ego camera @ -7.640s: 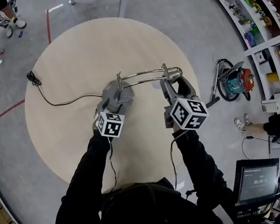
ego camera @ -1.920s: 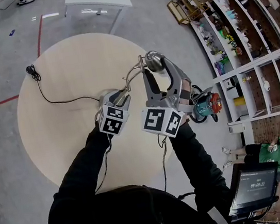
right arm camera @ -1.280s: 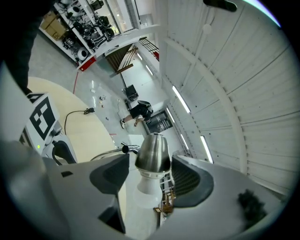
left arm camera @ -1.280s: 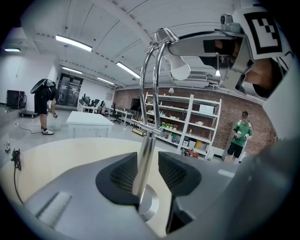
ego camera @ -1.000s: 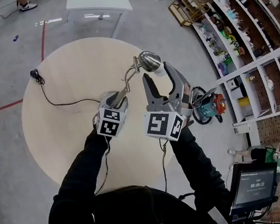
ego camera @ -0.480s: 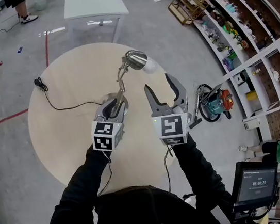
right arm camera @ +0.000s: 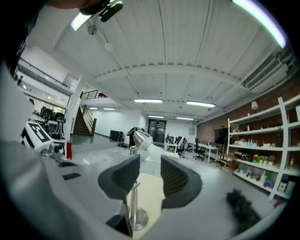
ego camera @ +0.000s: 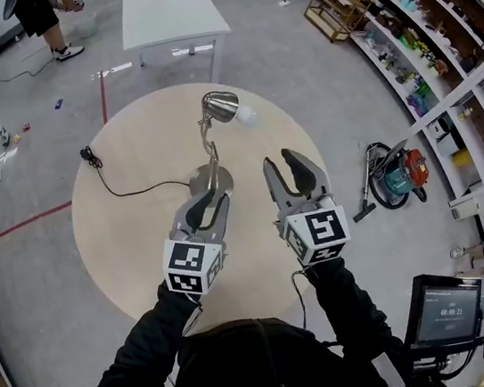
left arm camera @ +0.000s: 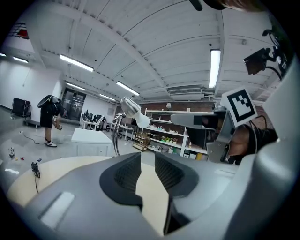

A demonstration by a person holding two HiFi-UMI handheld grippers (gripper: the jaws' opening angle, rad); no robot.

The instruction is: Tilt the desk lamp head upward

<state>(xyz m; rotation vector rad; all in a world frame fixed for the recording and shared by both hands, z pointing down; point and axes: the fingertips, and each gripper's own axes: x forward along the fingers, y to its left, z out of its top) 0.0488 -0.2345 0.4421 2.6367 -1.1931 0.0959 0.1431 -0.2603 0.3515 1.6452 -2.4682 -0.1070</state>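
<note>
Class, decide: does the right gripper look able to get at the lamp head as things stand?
Likely yes: the right gripper, jaws just closed partway on nothing, faces the lamp head with nothing between.

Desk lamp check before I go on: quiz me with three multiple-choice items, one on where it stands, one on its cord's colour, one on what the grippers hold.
1. Where is the desk lamp's base?
A. on the floor
B. on the round table
C. on a shelf

2. What colour is the power cord?
A. white
B. red
C. black

3. What do the grippers hold?
A. nothing
B. the left one holds the base
C. the right one holds the cord

Key:
1 B: the base sits near the middle of the pale tabletop.
2 C: the cord shows black against that top.
3 A: the left gripper and right gripper stand short of the lamp. Both pairs of jaws have just been closing, with nothing between their pads.
</note>
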